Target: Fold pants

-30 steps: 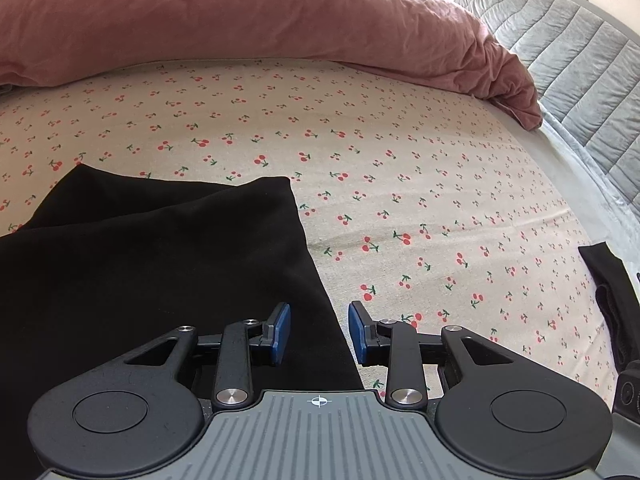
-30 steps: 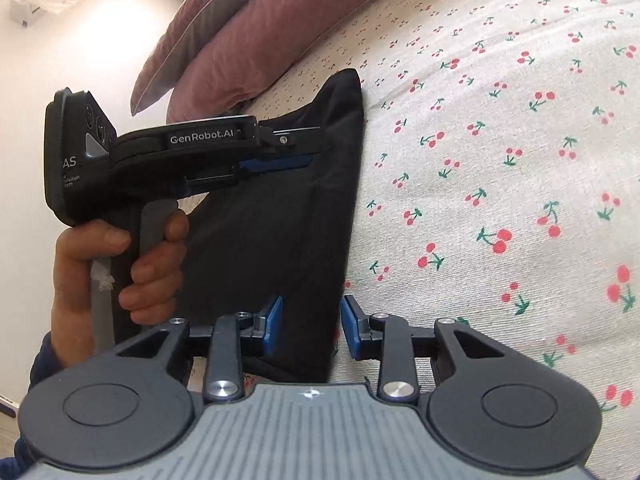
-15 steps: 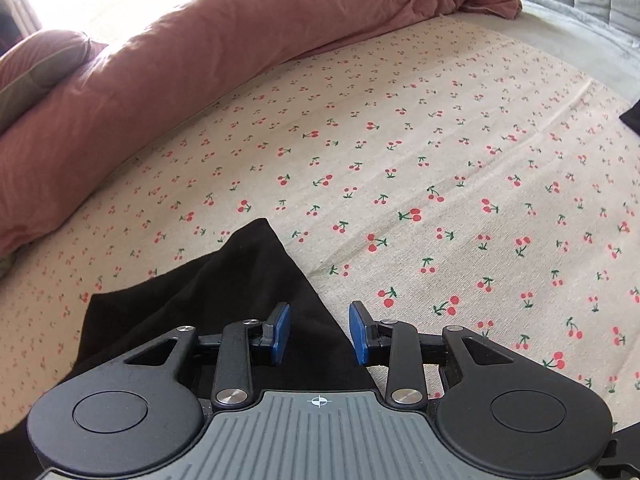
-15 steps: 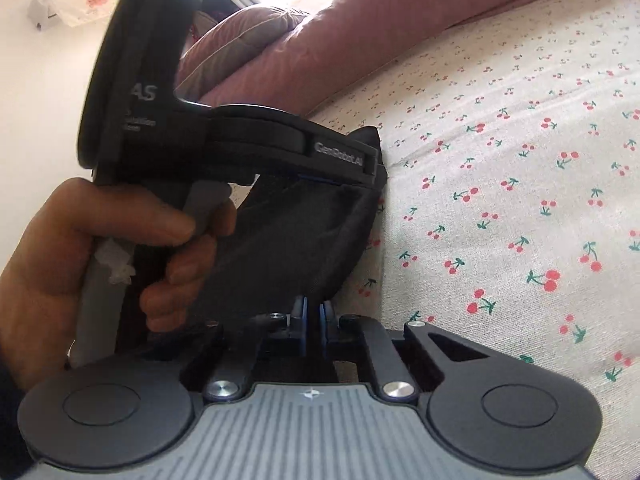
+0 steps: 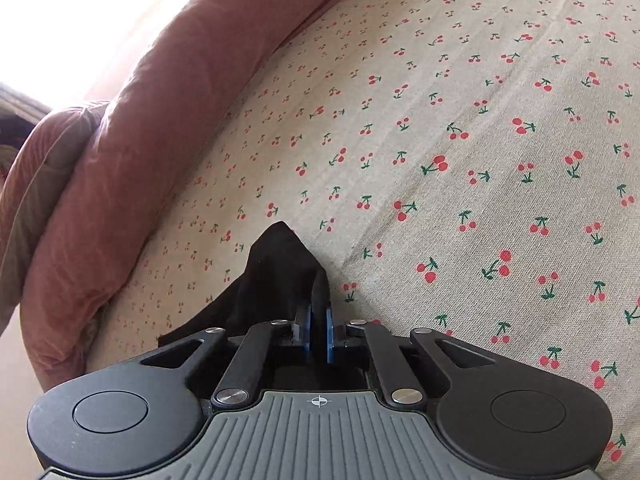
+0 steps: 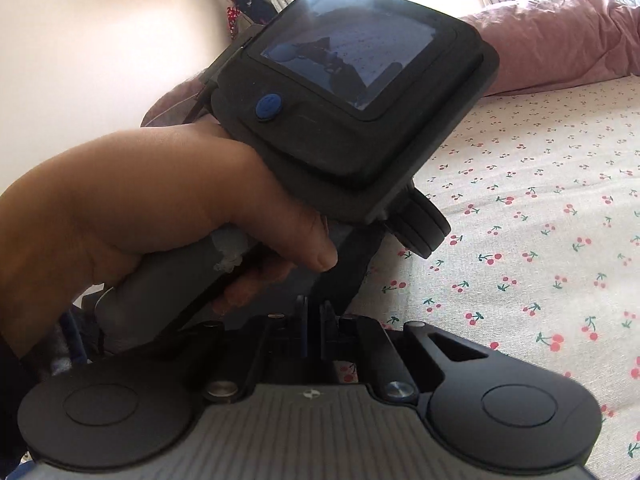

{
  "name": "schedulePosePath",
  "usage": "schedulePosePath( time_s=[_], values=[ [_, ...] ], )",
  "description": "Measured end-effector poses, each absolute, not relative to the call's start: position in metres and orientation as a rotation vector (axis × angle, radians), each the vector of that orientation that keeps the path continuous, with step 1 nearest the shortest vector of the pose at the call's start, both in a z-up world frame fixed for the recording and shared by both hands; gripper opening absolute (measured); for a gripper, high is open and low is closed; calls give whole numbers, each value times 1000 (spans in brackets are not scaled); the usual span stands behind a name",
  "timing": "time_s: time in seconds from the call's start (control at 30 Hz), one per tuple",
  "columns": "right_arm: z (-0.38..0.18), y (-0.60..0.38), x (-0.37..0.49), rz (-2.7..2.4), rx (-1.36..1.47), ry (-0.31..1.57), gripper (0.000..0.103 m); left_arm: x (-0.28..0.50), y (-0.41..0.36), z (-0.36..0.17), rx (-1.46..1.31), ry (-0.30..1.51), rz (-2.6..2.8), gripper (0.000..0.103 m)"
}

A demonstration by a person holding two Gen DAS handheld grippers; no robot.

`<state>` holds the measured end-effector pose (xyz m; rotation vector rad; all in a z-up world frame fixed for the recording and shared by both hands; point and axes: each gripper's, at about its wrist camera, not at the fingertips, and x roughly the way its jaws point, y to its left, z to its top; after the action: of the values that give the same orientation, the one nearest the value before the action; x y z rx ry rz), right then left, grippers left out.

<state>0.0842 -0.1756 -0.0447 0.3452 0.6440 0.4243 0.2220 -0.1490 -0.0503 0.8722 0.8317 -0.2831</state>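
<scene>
The black pants [image 5: 276, 280] show in the left wrist view as a bunched peak of cloth rising over the cherry-print sheet [image 5: 460, 128]. My left gripper [image 5: 318, 334] is shut on an edge of the pants, blue pads pressed on the fabric. In the right wrist view my right gripper [image 6: 314, 330] is shut on dark pants cloth [image 6: 344, 276] that runs up from the jaws. The left gripper's body [image 6: 352, 92] and the hand holding it [image 6: 160, 216] fill the left of that view and hide most of the pants.
A rolled pink duvet [image 5: 132, 128] lies along the far side of the bed; it also shows in the right wrist view [image 6: 560, 36]. A white wall [image 6: 100, 60] and curtains stand behind. The bed's edge drops off at lower left [image 5: 16, 380].
Both grippers closed on the pants: the right half a second ago, the left just now. Both have lifted and swung, so the flat pants are now a raised bunch.
</scene>
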Motion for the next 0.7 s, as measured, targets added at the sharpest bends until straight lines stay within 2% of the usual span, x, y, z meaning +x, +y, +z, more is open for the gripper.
schedulePosePath(
  time_s=[0.13,0.17,0.2,0.23,0.3,0.33,0.37,0.4,0.57,0.7],
  values=[
    [-43,-171,81,421,330,663,0,228,-128,-33,713,827,-257,4],
    [-44,-171,82,422,318,683,18,230,-120,-26,653,829,-250,4],
    [-46,-171,83,418,309,708,44,231,-111,-20,597,828,-243,4],
    [-48,-171,84,406,309,726,50,232,-103,-14,550,826,-235,4],
    [-57,-170,89,401,334,770,45,235,-86,-3,455,822,-213,4],
    [-60,-171,89,410,354,787,37,237,-78,2,407,822,-203,4],
    [-63,-172,90,425,378,797,5,240,-68,7,356,826,-194,4],
    [-63,-172,91,438,400,804,0,243,-60,10,306,832,-190,3],
    [-48,-186,84,447,526,749,0,250,-44,21,169,843,-173,3],
    [-37,-207,91,401,562,729,0,252,-61,32,110,826,-174,3]
  ],
)
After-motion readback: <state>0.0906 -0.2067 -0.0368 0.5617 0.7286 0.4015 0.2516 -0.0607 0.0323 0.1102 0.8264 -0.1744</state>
